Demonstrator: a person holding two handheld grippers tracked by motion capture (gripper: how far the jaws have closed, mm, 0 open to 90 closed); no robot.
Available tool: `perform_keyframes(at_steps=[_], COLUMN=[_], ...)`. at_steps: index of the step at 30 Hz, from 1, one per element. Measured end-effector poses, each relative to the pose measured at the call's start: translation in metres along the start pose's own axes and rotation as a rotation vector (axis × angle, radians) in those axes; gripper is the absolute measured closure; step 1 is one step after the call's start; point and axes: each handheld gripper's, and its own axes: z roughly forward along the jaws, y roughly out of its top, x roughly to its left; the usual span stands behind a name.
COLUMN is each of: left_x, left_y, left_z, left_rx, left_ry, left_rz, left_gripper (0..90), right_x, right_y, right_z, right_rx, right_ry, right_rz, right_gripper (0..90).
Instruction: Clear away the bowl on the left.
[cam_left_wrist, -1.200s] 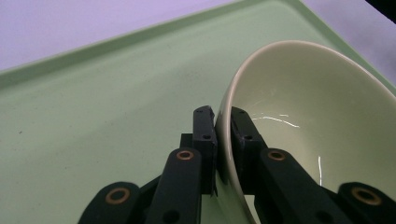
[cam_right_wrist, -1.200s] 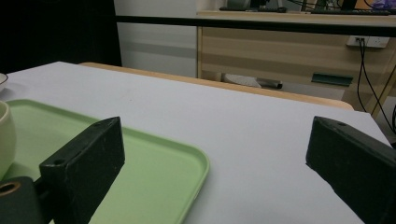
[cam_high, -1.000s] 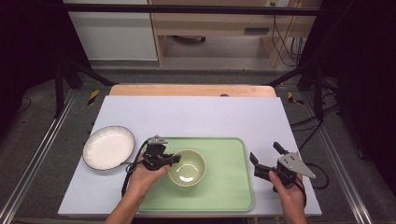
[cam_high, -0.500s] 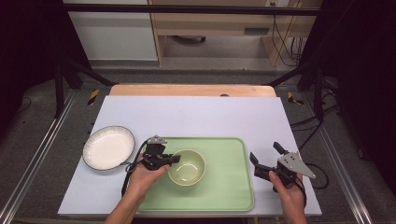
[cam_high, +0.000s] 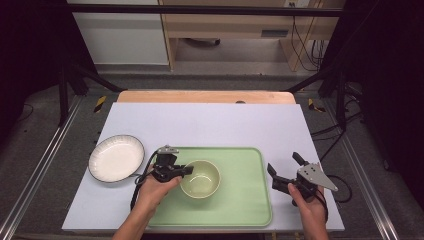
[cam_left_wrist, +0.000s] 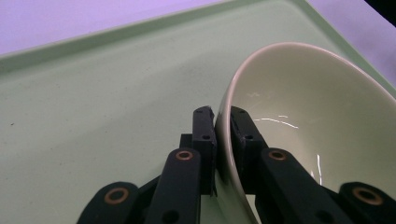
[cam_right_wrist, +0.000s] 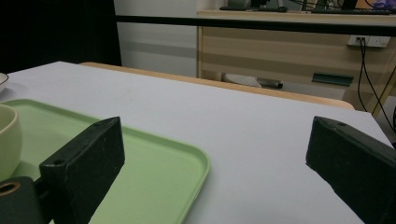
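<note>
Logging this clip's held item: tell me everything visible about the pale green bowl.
The bowl is small, round and pale yellow-green, glossy like glazed ceramic, and looks empty. It sits upright on the green tray, left of the tray's middle. The left tongs are shut on its rim at the side nearest the white plate, one jaw outside the wall, one inside. The right tongs stand open off the tray's right edge, apart from the bowl.

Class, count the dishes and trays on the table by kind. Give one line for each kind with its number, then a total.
Bowls: 1, the pale green bowl on the tray, its rim clamped by the left claw.
Plates: 1, the white plate on the table left of the tray.
Trays: 1, the green tray.
Total: 3
</note>
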Motion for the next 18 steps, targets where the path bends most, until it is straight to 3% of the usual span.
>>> perform_keyframes(at_steps=[9, 18], left_x=[0.0, -0.001], left_y=[-0.001, -0.002], left_z=[-0.001, -0.015], left_rx=[-0.013, -0.084], left_ry=[0.002, 0.049], left_rz=[0.004, 0.072], left_gripper=[80.7, 51.0], right_x=[0.0, 0.0], right_y=[0.0, 0.0], right_z=[0.0, 0.0], right_rx=[0.002, 0.003], right_ry=[0.001, 0.003], right_rz=[0.004, 0.004], right_gripper=[4.7, 4.7])
